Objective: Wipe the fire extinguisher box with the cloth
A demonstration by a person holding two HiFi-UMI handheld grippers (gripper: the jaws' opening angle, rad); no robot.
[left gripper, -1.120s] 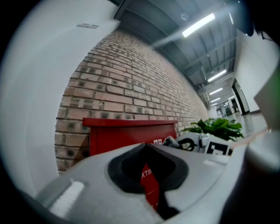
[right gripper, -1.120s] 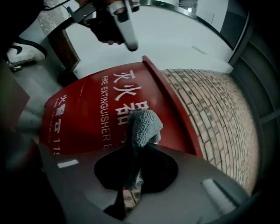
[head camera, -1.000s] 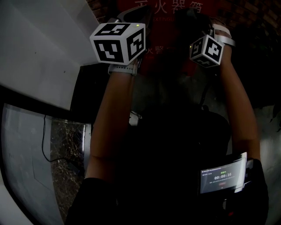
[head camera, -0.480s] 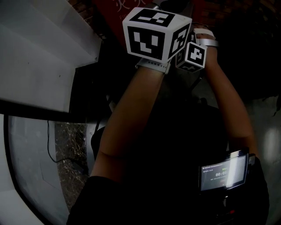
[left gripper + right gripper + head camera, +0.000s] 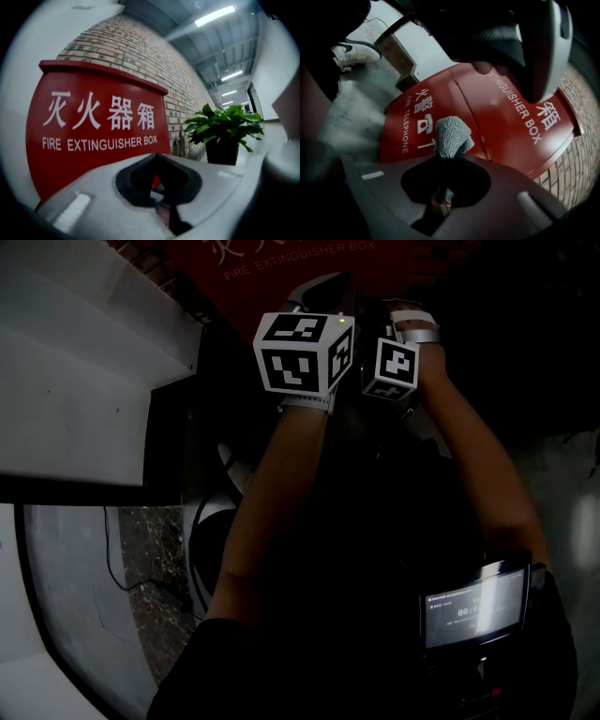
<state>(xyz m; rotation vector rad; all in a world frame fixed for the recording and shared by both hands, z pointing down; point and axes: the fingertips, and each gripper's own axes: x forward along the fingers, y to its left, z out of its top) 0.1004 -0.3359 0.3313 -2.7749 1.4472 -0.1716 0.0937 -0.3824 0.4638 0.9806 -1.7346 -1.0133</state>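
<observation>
Cloth (image 5: 450,133) pokes forward out of the right gripper (image 5: 446,161), whose jaws are clamped on it. The grey, nubby tuft sits straight ahead of the jaws, just before the box (image 5: 501,122); whether it touches the front I cannot tell. That front is flat, glossy red with white lettering, probably painted metal. The left gripper (image 5: 157,173) faces the same panel, jaws drawn together on nothing. The right seems nearer, so the wipe looks to be its job.

Black-white marker cubes (image 5: 302,352); white wrist straps (image 5: 414,322); dark clothing (image 5: 375,568).
</observation>
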